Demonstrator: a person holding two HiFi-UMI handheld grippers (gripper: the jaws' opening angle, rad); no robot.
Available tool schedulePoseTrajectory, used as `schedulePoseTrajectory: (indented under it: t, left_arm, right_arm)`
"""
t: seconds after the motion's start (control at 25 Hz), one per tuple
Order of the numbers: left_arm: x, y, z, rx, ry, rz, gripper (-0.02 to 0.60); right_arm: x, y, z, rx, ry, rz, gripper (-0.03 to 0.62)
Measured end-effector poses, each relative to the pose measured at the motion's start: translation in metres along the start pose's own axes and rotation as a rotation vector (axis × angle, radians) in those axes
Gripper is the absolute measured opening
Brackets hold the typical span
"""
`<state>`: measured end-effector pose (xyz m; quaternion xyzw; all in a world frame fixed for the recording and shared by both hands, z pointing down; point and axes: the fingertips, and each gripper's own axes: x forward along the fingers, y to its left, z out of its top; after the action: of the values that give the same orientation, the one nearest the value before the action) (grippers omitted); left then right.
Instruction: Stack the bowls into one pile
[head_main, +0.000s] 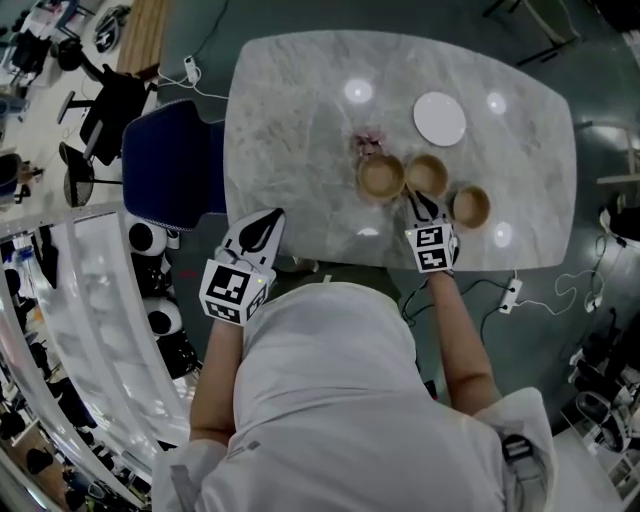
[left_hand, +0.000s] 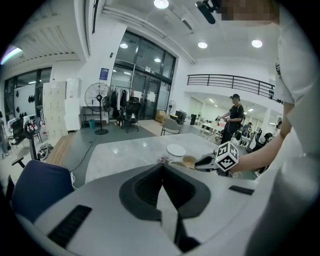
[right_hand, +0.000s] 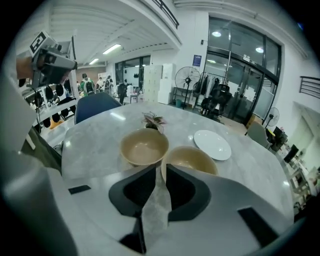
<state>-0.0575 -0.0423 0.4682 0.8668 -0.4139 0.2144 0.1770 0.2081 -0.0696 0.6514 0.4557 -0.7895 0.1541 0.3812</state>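
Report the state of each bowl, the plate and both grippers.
left bowl: upright, empty, unstacked.
middle bowl: upright, empty, near rim gripped.
right bowl: upright, empty, unstacked.
plate: lying flat, empty.
left gripper: shut, holding nothing.
right gripper: shut on the middle bowl's rim.

The surface (head_main: 300, 150) reads to me as polished pale marble, glossy and throwing back the ceiling lights. The bowls (head_main: 381, 177) look smooth and tan, softly sheened; wood or ceramic, I can't tell. The plate (head_main: 440, 118) is glossy white. My right gripper (right_hand: 161, 167) has fingers (right_hand: 100, 215) of matt grey plastic with black insets.
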Motion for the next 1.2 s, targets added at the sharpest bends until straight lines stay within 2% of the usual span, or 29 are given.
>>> schedulePoseTrajectory:
  t: [0.4, 0.72, 1.2]
  left_arm:
    - [-0.013, 0.006, -0.012, -0.044, 0.002, 0.063, 0.002]
    - [-0.019, 0.010, -0.017, -0.062, -0.001, 0.087, 0.002]
    - [-0.014, 0.011, -0.012, -0.061, -0.032, 0.060, 0.002]
  right_arm:
    - [0.024, -0.006, -0.019, -0.075, 0.099, 0.010, 0.069]
    - [0.029, -0.010, -0.018, -0.101, 0.136, -0.005, 0.030]
    - [0.010, -0.027, 0.001, -0.080, 0.098, -0.060, 0.023]
